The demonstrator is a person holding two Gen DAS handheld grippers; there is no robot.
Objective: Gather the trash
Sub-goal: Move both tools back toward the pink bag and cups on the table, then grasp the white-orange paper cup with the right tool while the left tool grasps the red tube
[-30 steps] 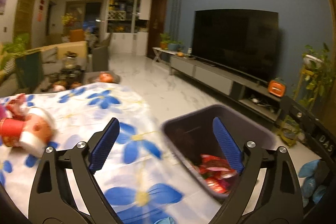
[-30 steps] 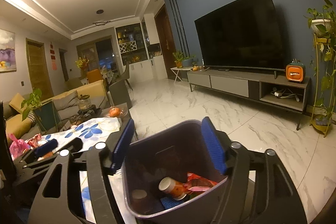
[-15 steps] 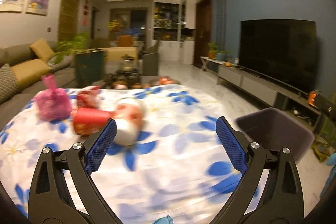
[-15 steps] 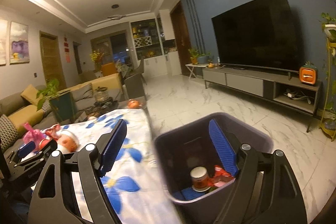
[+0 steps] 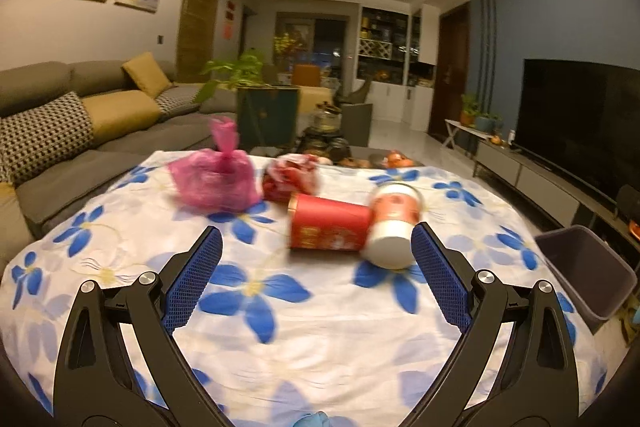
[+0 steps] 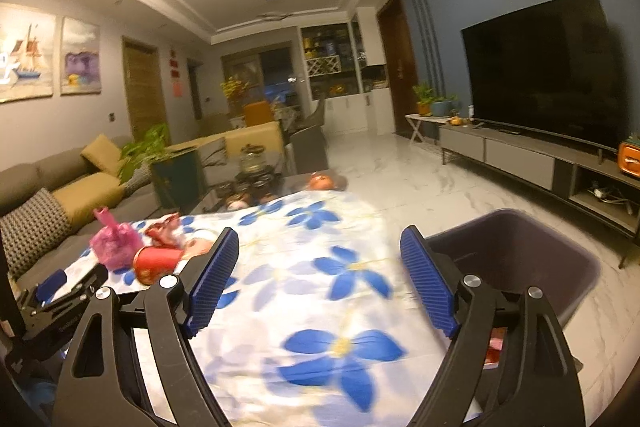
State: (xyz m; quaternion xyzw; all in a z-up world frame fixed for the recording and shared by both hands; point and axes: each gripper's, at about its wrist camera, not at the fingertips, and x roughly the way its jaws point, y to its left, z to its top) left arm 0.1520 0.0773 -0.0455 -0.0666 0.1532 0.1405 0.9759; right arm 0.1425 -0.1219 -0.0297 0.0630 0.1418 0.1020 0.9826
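On the flower-print tablecloth [image 5: 280, 327] lie a red paper cup [image 5: 328, 227] on its side, a white and orange cup [image 5: 394, 227] beside it, a red crumpled wrapper [image 5: 290, 179] and a tied pink plastic bag [image 5: 216, 179]. My left gripper [image 5: 316, 275] stands open just short of the two cups, nothing between its fingers. My right gripper [image 6: 320, 283] is open too, above the cloth's right part. The dark bin [image 6: 516, 255] stands off the table's right edge, also seen in the left wrist view as the bin [image 5: 588, 267]. The red cup [image 6: 154, 263] and pink bag [image 6: 114, 243] show far left.
A grey sofa [image 5: 60, 131] with yellow cushions runs along the left. Behind the cloth is a glass jar [image 5: 326, 119] and fruit [image 5: 394, 159] on a dark table. A TV [image 6: 540, 67] on a low cabinet lines the right wall, with marble floor [image 6: 420, 187] between.
Both grippers have swung left, away from the bin toward the table. The cups, wrapper and pink bag have come to the centre of the left wrist view. Both stay open and empty.
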